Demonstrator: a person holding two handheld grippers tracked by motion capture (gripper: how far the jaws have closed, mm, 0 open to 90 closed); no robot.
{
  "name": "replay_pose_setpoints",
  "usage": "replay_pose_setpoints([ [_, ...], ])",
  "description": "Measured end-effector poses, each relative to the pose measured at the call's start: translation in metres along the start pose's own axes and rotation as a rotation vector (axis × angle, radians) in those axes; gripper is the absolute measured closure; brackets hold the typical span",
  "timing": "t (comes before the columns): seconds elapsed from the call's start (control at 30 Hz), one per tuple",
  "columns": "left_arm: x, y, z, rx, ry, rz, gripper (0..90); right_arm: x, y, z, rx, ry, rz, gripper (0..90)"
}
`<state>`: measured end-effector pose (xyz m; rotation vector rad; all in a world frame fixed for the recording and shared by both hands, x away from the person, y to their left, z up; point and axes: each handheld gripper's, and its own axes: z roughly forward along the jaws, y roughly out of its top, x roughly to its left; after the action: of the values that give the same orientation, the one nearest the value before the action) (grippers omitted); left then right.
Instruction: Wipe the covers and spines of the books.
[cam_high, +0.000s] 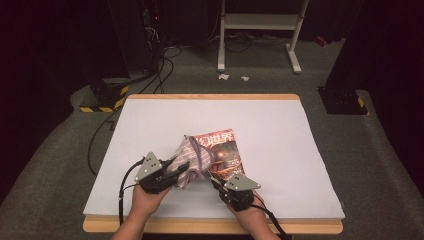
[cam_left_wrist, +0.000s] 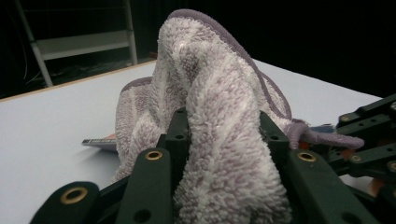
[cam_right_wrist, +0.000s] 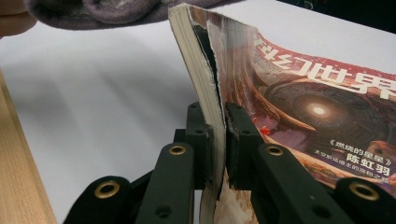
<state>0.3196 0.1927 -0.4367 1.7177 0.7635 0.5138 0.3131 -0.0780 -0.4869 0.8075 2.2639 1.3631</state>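
White-topped table with wooden edge (cam_high: 280, 130), dark room. Left gripper (cam_high: 176, 172) jaws clamped on fluffy lilac terry towel (cam_high: 192, 157), lower centre of the high view. Right gripper (cam_high: 216, 184) jaws clamped on thin red-brown paperback magazine (cam_high: 226, 150), partly under the towel.

Fluffy lilac terry towel (cam_left_wrist: 219, 116) with pale stripes and darker purple hem; glossy red-brown paperback magazine (cam_right_wrist: 308, 107), white title characters, glowing orb; white surface (cam_high: 280, 130) with a wooden edge; black tongs (cam_right_wrist: 219, 135)
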Motion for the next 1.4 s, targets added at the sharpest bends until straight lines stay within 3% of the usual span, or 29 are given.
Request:
replay_pose_setpoints([
  [0.1,-0.006,0.002,0.004,-0.004,-0.010,0.013,64.7,0.001,0.000,0.000,0.000,0.001,-0.005,82.1],
  [0.2,-0.006,0.000,0.009,-0.006,-0.015,-0.019,64.7,-0.001,-0.001,0.000,-0.001,0.006,0.001,82.1],
  [0.77,-0.011,-0.005,0.024,0.022,-0.020,-0.008,64.4,0.000,0.000,0.000,0.002,0.003,0.007,82.1],
  [0.9,-0.009,-0.006,0.028,0.038,-0.039,-0.034,64.3,0.001,0.000,0.000,0.005,0.002,0.007,82.0],
  [1.2,-0.013,0.000,0.025,0.022,-0.039,-0.010,64.3,0.000,-0.001,0.000,0.002,0.003,0.008,82.0],
  [1.4,-0.009,-0.001,0.034,0.037,-0.038,-0.012,64.3,-0.001,-0.001,0.000,0.002,0.005,0.020,82.2],
])
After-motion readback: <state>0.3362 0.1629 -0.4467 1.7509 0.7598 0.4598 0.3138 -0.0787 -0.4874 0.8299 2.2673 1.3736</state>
